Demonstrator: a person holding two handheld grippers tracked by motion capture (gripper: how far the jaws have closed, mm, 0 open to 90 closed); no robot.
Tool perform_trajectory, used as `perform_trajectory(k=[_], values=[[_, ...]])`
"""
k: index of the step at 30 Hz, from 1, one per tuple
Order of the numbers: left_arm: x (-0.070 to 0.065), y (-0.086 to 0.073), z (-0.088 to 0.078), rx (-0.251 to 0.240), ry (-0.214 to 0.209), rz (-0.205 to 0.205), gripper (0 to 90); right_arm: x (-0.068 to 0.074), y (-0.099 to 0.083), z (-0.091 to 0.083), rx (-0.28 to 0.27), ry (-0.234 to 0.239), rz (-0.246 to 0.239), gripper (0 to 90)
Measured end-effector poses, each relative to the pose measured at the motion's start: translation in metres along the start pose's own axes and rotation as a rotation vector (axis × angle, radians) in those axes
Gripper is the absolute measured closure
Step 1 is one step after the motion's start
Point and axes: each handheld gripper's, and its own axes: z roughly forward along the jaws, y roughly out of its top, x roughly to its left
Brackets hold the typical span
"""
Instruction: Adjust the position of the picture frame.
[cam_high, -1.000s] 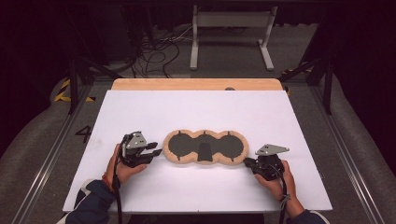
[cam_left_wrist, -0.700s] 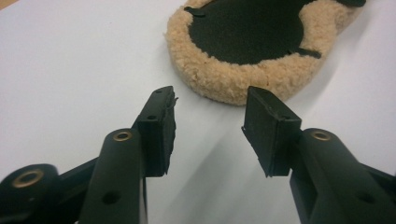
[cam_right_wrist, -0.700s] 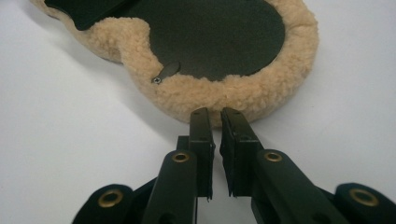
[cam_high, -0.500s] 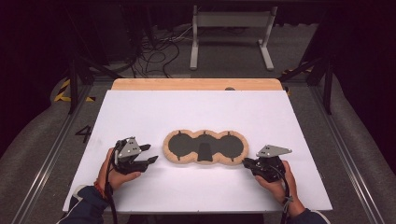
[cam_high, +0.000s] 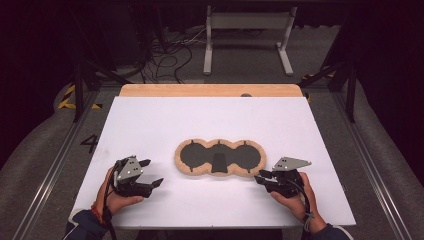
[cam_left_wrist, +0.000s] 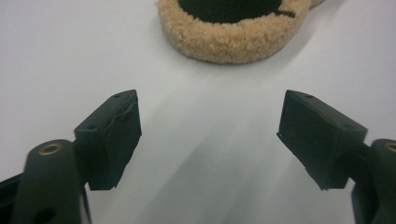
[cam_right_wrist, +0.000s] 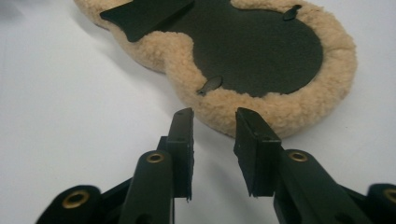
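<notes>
- The white table (cam_high: 150, 125) stretches out under both my hands, with a strip of bare wood (cam_high: 210, 90) along its far edge.
- The fleece-edged pad (cam_high: 219, 157), three joined dark rounds with a tan woolly rim, lies flat near the middle of the table, between my grippers.
- My left gripper (cam_high: 150, 175) hovers well to the pad's left; its jaws have just been opening and stand wide, with nothing between them.
- My right gripper (cam_high: 260, 177) sits just off the pad's right end; its jaws have been opening to a narrow gap, holding nothing, tips just short of the fleece.
</notes>
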Motion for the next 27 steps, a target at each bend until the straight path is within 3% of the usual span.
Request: perform_trajectory(k=[3, 10, 27], values=[[0.0, -0.005, -0.003, 0.006, 0.003, -0.01, 18.6, 0.002, 0.001, 0.001, -0.001, 0.01, -0.005, 59.6], [-0.001, -0.016, -0.008, 0.023, 0.004, -0.034, 17.7, 0.006, 0.003, 0.001, -0.008, 0.023, -0.011, 55.0], [-0.004, -0.017, -0.005, 0.035, -0.007, -0.031, 16.3, 0.012, 0.007, 0.006, 0.007, 0.048, -0.032, 55.4]])
